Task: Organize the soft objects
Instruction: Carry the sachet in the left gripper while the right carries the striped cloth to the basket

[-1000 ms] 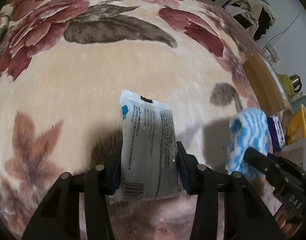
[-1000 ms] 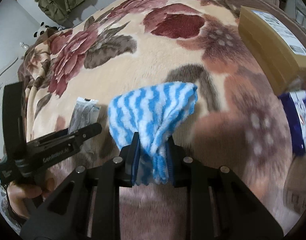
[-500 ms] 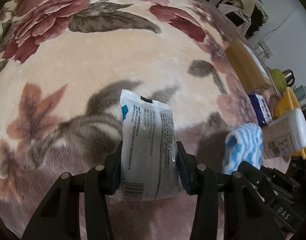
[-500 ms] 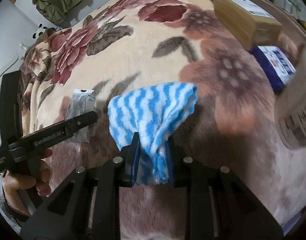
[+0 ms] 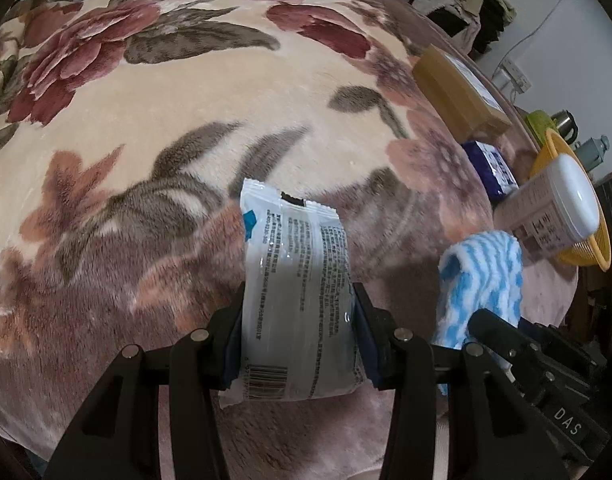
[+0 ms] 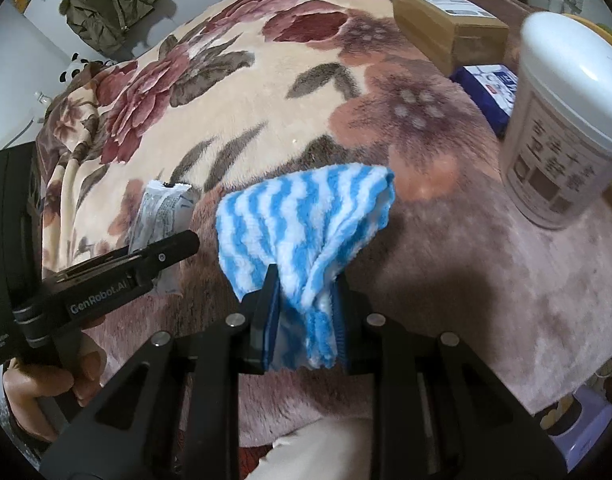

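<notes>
Progress looked about halfway: both soft things were lifted off the floral blanket (image 5: 186, 128), neither put away yet. One left gripper (image 5: 298, 328) had its jaws clamped on one plastic packet (image 5: 298, 300); one right gripper (image 6: 306, 300) had its jaws pinched on one striped cloth (image 6: 302, 220). Nearby sat one white tub (image 6: 562, 120), one yellow basket (image 5: 586, 256), one blue pack (image 5: 492, 164) and one cardboard box (image 6: 446, 24).
</notes>
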`<state>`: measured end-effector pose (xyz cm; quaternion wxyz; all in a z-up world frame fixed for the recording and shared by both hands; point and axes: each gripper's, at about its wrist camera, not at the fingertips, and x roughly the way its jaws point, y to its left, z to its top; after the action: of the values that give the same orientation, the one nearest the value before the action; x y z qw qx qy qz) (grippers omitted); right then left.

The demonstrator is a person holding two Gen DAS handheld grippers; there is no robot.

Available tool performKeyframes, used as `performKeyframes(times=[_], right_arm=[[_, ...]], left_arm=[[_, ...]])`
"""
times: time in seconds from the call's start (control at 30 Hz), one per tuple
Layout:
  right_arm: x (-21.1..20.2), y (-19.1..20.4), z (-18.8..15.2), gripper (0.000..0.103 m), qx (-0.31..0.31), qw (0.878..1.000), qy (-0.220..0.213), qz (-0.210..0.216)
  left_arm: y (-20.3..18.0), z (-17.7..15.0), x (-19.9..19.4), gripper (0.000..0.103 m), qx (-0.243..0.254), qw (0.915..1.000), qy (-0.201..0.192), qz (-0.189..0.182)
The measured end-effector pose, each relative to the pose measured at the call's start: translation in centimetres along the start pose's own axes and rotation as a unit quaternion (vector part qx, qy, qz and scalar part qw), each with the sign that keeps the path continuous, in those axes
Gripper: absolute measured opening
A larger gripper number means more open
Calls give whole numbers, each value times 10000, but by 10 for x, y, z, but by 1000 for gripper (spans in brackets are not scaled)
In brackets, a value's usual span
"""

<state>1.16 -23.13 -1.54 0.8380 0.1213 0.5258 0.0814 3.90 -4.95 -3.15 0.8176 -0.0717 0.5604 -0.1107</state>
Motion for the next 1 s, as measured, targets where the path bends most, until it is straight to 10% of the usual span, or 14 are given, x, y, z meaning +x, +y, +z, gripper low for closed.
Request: performKeyframes(times=[1.0], right_arm=[[-67,-30,-14,24,329,9976,-603,-88]], left_arm=[[-74,-5,-26,48,650,9976,-195,-119]])
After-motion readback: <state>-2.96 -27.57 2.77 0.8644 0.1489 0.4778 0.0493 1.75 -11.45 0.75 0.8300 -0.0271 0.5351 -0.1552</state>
